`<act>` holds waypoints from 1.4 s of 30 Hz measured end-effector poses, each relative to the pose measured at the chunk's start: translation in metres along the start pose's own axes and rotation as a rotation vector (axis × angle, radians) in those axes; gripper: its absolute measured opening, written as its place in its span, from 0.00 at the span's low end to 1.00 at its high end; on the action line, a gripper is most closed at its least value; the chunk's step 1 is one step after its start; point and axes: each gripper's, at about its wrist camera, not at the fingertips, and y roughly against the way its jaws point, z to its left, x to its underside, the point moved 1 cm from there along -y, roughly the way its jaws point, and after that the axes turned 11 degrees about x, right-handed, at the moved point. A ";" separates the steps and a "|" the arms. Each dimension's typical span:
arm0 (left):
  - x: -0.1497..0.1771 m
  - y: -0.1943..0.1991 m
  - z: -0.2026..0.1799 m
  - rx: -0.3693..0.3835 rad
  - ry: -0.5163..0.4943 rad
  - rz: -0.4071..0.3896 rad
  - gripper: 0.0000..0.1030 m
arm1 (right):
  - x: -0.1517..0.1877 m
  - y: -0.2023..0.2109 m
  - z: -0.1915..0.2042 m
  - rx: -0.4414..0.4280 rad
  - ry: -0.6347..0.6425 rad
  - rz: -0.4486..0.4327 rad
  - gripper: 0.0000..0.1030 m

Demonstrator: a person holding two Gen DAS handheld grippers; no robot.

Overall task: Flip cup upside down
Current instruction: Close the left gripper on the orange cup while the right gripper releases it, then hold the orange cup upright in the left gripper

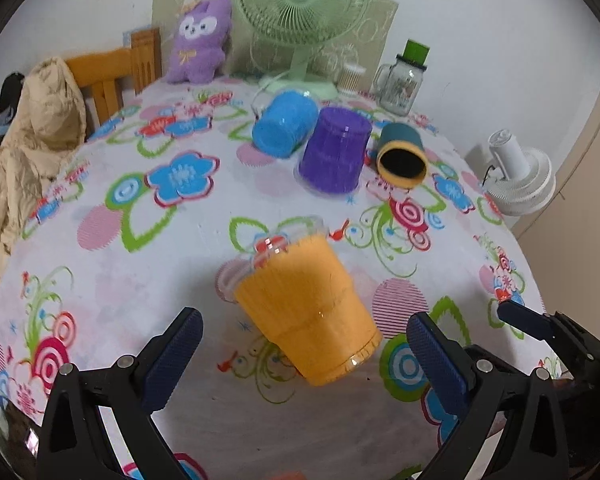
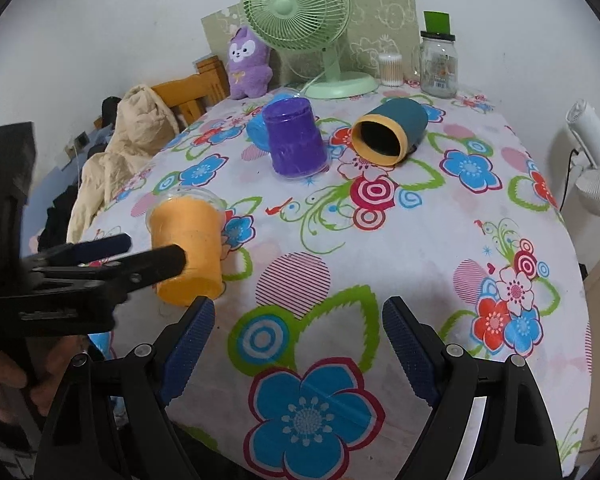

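Observation:
An orange cup [image 1: 308,308] stands tilted on the floral tablecloth [image 1: 140,272], its clear rim pointing away from me; in the right wrist view the orange cup [image 2: 188,248] stands with its rim up. My left gripper [image 1: 304,344] is open, its pads on either side of the cup and apart from it. It also shows in the right wrist view [image 2: 148,254], one finger in front of the cup. My right gripper [image 2: 298,332] is open and empty over the table's near part.
A purple cup [image 1: 336,150] stands upside down mid-table. A blue cup [image 1: 284,124] and a teal cup with a yellow rim [image 1: 402,156] lie on their sides. A green fan [image 1: 304,20], a plush toy [image 1: 200,40] and a glass jar [image 1: 404,80] stand at the back. A white fan [image 1: 516,176] is beyond the table's right edge.

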 end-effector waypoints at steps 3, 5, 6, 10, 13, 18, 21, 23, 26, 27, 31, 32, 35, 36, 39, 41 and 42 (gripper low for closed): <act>0.001 -0.009 0.002 -0.001 0.026 0.014 1.00 | 0.002 0.002 0.000 -0.003 0.010 -0.012 0.85; 0.000 -0.014 0.005 0.000 0.054 0.024 1.00 | 0.002 0.003 0.000 -0.011 0.014 -0.016 0.85; -0.001 -0.017 0.007 -0.001 0.068 0.030 1.00 | 0.003 0.003 0.001 -0.012 0.015 -0.017 0.85; -0.005 -0.026 0.017 -0.012 0.153 0.046 0.98 | 0.006 0.003 0.000 -0.026 0.016 -0.013 0.85; -0.003 -0.029 0.018 0.006 0.161 0.065 0.93 | 0.007 0.003 -0.001 -0.028 0.019 -0.011 0.85; -0.001 -0.037 0.017 -0.026 0.139 0.114 0.68 | 0.005 0.003 -0.001 -0.033 0.016 -0.017 0.85; 0.000 -0.037 0.017 -0.041 0.118 0.113 0.61 | 0.003 0.003 0.001 -0.042 0.022 -0.024 0.85; 0.000 -0.036 0.017 -0.040 0.108 0.117 0.61 | 0.003 0.001 0.002 -0.045 0.025 -0.021 0.85; -0.001 -0.032 0.017 -0.054 0.090 0.112 0.61 | 0.004 -0.003 0.003 -0.050 0.025 -0.014 0.85; -0.002 -0.030 0.017 -0.055 0.089 0.114 0.60 | 0.004 -0.004 0.003 -0.052 0.024 -0.012 0.85; -0.005 -0.023 0.013 -0.055 0.067 0.128 0.57 | 0.003 -0.006 0.004 -0.063 0.019 -0.012 0.85; -0.006 -0.020 0.013 -0.055 0.061 0.128 0.57 | 0.003 -0.006 0.004 -0.065 0.020 -0.013 0.85; -0.010 -0.012 0.011 -0.049 0.044 0.126 0.57 | 0.002 -0.006 0.005 -0.068 0.023 -0.016 0.85; -0.012 -0.008 0.010 -0.048 0.039 0.123 0.57 | 0.002 -0.006 0.005 -0.068 0.023 -0.016 0.85; -0.017 0.004 0.007 -0.043 0.024 0.113 0.57 | 0.001 -0.005 0.005 -0.073 0.022 -0.018 0.85; -0.020 0.010 0.005 -0.032 0.014 0.113 0.57 | 0.000 -0.005 0.006 -0.077 0.021 -0.020 0.85; -0.021 0.013 0.004 -0.030 0.006 0.116 0.58 | 0.000 -0.005 0.006 -0.078 0.022 -0.020 0.85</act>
